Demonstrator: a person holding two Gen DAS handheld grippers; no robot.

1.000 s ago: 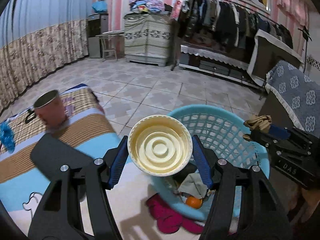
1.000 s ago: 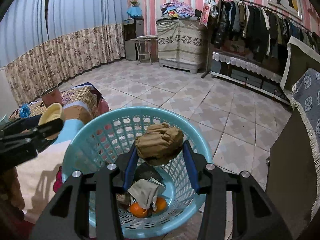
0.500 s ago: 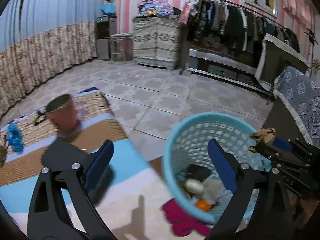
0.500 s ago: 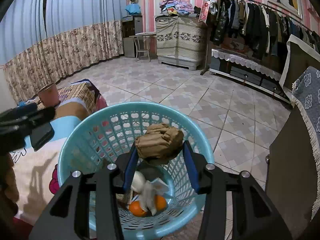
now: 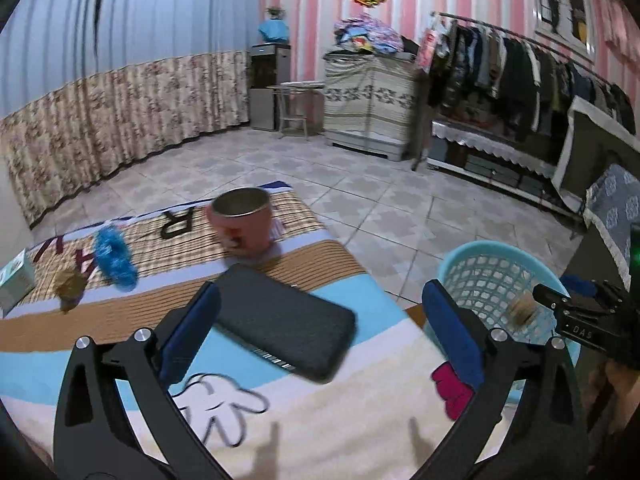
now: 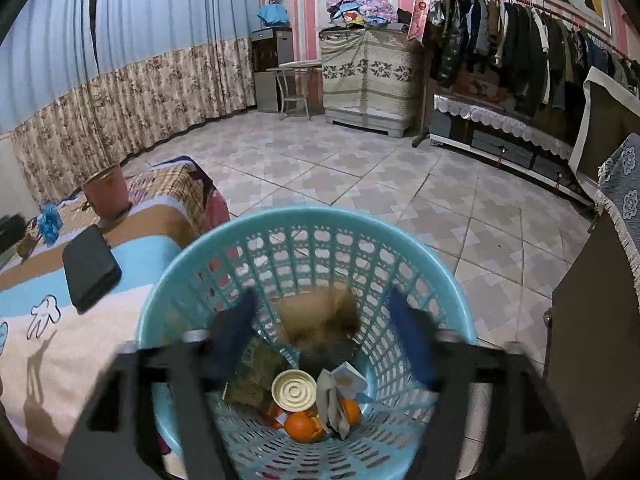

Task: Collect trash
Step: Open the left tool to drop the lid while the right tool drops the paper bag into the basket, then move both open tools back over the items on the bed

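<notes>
Trash basket (image 6: 448,264), pale blue plastic lattice, sits on the tiled floor (image 6: 360,168) beside the low table, and we hold our right gripper (image 6: 320,332) directly over its mouth. Its jaws have just been opening and now stand wide, pads off everything; the brown crumpled wad (image 6: 320,316) hangs blurred between them, loose, above the heap inside. At the basket's bottom we see the cream round lid (image 6: 294,391) face up, orange peel (image 6: 302,428) at its 6 o'clock, a grey rag (image 6: 332,404) at its 3 o'clock, and a dark wrapper (image 6: 256,376) at its 9 o'clock. Our left gripper (image 5: 320,332) is over the table's cartoon-print cloth (image 5: 280,432), jaws also just opened and now spread to their widest, nothing between the pads. Under it lies a black flat case (image 5: 288,320). From that case, a pink cup (image 5: 244,220) stands upright at 12 o'clock, a blue fuzzy scrunchie (image 5: 114,256) lies at 10 o'clock, and a small brown crumpled scrap (image 5: 70,284) lies just left of the scrunchie, with a pale box (image 5: 14,280) at the cloth's far left edge. In the left view the basket shows at 3 o'clock, the right gripper's black body above its rim.
</notes>
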